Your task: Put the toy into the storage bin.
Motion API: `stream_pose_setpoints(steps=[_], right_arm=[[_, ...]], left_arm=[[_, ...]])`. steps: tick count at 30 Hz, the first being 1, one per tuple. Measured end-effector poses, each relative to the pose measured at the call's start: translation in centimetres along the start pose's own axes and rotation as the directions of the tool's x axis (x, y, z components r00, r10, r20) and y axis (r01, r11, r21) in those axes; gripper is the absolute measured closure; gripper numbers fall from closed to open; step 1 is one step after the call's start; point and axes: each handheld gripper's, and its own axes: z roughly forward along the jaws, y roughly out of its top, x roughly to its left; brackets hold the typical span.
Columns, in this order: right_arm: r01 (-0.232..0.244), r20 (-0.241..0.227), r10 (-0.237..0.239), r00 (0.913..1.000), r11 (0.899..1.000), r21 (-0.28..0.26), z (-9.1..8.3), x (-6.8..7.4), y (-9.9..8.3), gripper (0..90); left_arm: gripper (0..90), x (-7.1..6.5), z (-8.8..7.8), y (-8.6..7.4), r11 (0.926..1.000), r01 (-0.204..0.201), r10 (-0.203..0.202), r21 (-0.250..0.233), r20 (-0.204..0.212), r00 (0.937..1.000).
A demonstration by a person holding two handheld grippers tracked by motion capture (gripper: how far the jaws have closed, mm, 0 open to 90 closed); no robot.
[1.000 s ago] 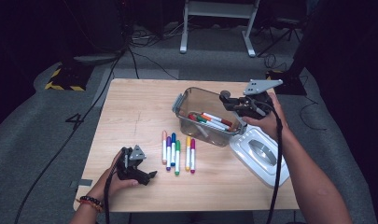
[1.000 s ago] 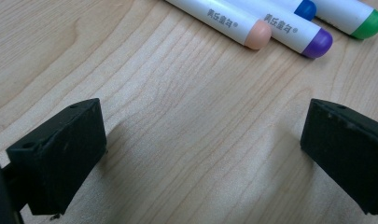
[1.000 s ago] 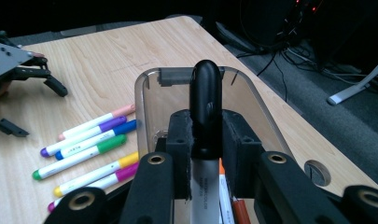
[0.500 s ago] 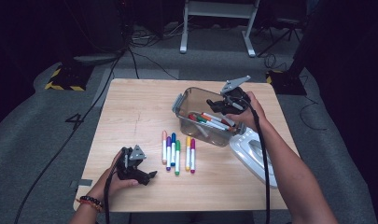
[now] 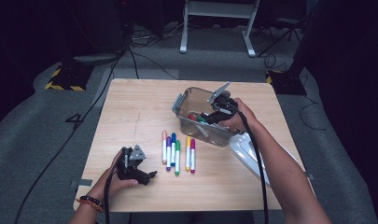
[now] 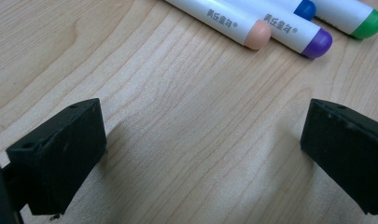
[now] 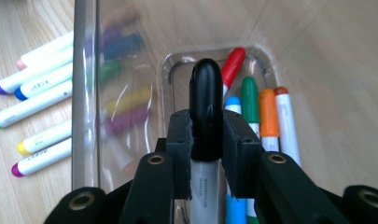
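Looking from high view: right hand-held gripper (image 5: 210, 116) sits over the clear plastic bin (image 5: 186, 100) on the tabletop (image 5: 130, 107); its jaw tips are hard to make out. Six markers (image 5: 177, 151) lie just beside the bin; a white lid (image 5: 245, 151) is partly under the forearm.
Left gripper view: left hand-held gripper (image 6: 200, 140) spread wide over bare wood; markers cut off at the top.
Right gripper view: jaws pinching a black-capped marker (image 7: 206, 107) above markers inside the bin.

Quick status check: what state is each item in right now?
Right claw: shut on black-capped marker, over the bin.
Left claw: open, empty, low over table.
Clear bin: open, markers inside.
Lid: off, beside bin.
Six markers: capped, lying on table.
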Motion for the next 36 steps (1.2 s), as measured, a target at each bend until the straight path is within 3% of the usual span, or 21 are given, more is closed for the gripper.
stream_pose_setpoints(steps=[11,14,17,21,25,27,32,36], right_arm=[[-0.008,0.000,0.008,1.0000,0.998,0.056,0.6,0.0,0.0,71.4],[-0.031,0.042,0.029,0.9987,0.999,0.038,0.4,-0.1,-0.1,62.4],[-0.043,0.044,0.045,0.9980,0.998,-0.052,-0.4,-0.2,-0.4,60.5],[-0.074,0.054,0.084,0.9950,0.983,-0.168,-1.9,-0.2,-0.9,50.8],[-0.079,0.078,0.104,0.9914,0.959,-0.273,-3.8,0.6,-1.6,37.4],[-0.081,0.089,0.116,0.9893,0.942,-0.327,-4.8,1.1,-2.2,31.4],[-0.055,0.122,0.111,0.9864,0.918,-0.392,-6.9,2.7,-3.5,27.2],[-0.021,0.171,0.097,0.9805,0.916,-0.401,-7.8,4.3,-4.5,26.4]], left_arm=[[0.4,0.0,0.0,0.0,1.0000,-0.002,0.002,0.000,0.003,1.0000],[0.4,0.0,0.0,0.0,1.0000,0.000,0.000,0.000,0.003,1.0000],[0.4,0.0,0.0,0.0,1.0000,-0.002,0.002,0.000,0.002,1.0000],[0.4,0.0,0.0,0.0,1.0000,-0.002,0.002,0.000,0.002,1.0000],[0.4,0.0,0.0,0.0,1.0000,-0.001,0.001,0.000,0.003,1.0000],[0.4,0.0,0.0,0.0,1.0000,-0.001,0.001,0.000,0.002,1.0000],[0.5,0.0,0.0,0.0,1.0000,0.001,-0.001,0.000,0.001,1.0000],[0.5,0.0,0.0,0.0,1.0000,0.001,-0.001,0.000,0.001,1.0000]])
